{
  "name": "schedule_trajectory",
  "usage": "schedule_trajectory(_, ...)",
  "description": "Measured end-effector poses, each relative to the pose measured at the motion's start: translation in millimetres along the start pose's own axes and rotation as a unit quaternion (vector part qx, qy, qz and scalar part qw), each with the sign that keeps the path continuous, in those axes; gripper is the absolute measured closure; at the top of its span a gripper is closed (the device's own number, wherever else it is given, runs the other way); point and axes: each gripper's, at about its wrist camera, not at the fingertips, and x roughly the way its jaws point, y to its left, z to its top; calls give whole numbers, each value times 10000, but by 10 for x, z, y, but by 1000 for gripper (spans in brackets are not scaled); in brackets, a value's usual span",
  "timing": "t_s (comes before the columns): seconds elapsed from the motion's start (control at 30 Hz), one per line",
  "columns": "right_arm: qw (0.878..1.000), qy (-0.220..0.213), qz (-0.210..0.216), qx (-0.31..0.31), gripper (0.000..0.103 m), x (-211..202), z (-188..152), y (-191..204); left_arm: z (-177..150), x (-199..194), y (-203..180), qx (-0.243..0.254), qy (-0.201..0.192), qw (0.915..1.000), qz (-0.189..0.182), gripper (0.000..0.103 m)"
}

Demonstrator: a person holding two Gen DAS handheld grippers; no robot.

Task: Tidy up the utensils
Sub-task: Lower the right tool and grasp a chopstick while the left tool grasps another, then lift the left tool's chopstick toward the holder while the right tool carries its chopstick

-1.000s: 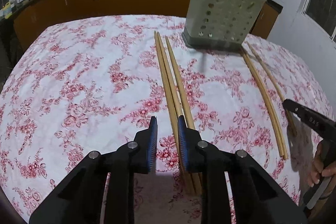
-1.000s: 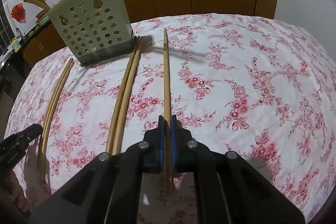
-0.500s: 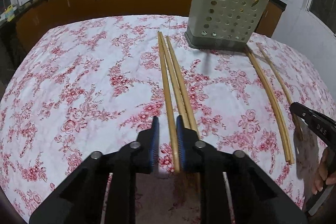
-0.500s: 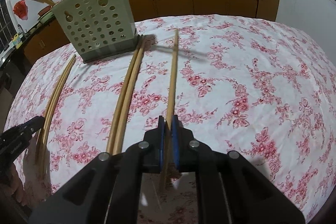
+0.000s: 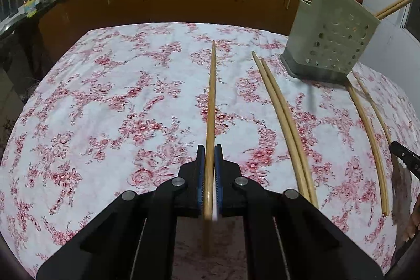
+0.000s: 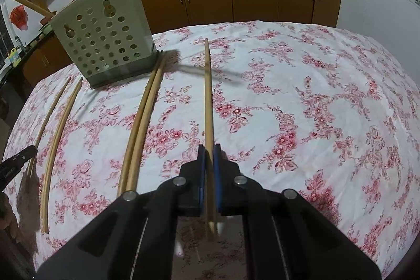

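left gripper point(image 5: 209, 162) clamping a chopstick point(image 5: 210, 101), right gripper point(image 6: 209, 162) clamping another chopstick point(image 6: 208, 96) (holder holes clearer here)

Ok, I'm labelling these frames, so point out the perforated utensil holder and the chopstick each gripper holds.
utensil holder point(image 6: 105, 43), right wrist view, perforated front wall.
left gripper's chopstick point(image 5: 211, 101), left wrist view, mid shaft ahead of the pads.
right gripper's chopstick point(image 6: 208, 96), right wrist view, mid shaft.
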Motion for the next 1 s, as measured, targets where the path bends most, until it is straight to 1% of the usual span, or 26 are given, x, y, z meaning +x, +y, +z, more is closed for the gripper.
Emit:
schedule_trajectory(0.1,9999,-43,-58,-96,92,15,-7,34,-8,-3,-3,-10,-2,10000,-12,95)
schedule_trajectory(0.27,9997,-76,-112,-191,92,20,-23,65,-10,0,8,-45,1,10000,-47,95)
schedule_trajectory(0.67,9997,-89,-103,-183,92,1,-40,48,-6,-6,21,-87,4,9999,-85,94)
schedule_trajectory(1.0,9997,-85,-97,-191,92,-11,-59,42,-31,-41,15,-18,18,10000,-60,94)
